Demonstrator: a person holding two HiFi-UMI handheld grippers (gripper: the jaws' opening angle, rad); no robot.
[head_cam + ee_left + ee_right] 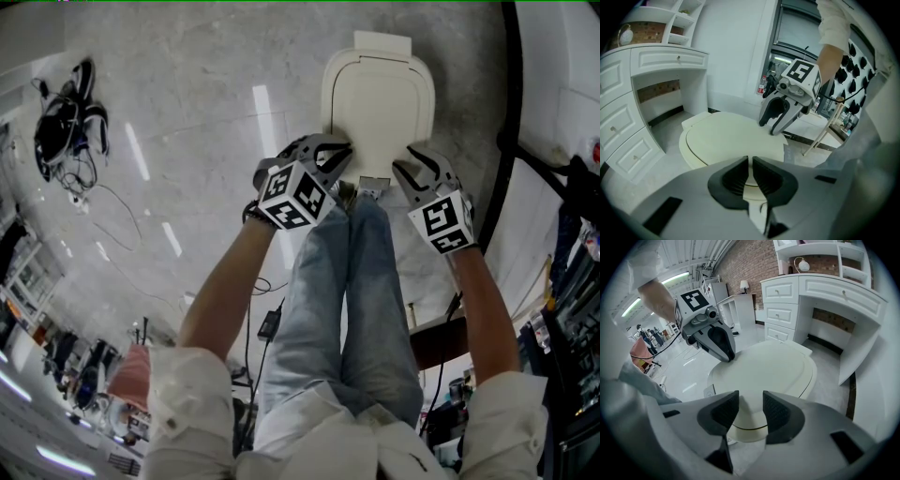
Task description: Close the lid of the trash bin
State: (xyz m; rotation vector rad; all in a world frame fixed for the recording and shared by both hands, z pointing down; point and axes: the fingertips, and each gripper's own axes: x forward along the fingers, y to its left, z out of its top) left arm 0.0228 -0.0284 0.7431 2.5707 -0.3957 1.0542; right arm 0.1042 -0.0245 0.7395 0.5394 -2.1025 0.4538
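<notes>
The cream trash bin stands on the floor in front of the person's feet, with its lid (pixel 378 103) lying flat and closed on top. My left gripper (pixel 337 157) hovers over the lid's near left edge, jaws shut with nothing between them (pixel 750 171). My right gripper (pixel 412 171) hangs over the near right edge, its jaws a little apart and empty (pixel 751 411). Each gripper view shows the lid (pixel 726 138) (pixel 773 366) just below the jaws. The other gripper (pixel 768 127) (pixel 727 357) stands close above that lid.
A white desk with drawers (pixel 628 117) (pixel 825 301) stands beside the bin. The person's legs in jeans (pixel 347 309) reach down to the bin's front. A black bundle of gear with cables (pixel 66 122) lies on the pale floor at left. A dark stool (pixel 441 342) is at right.
</notes>
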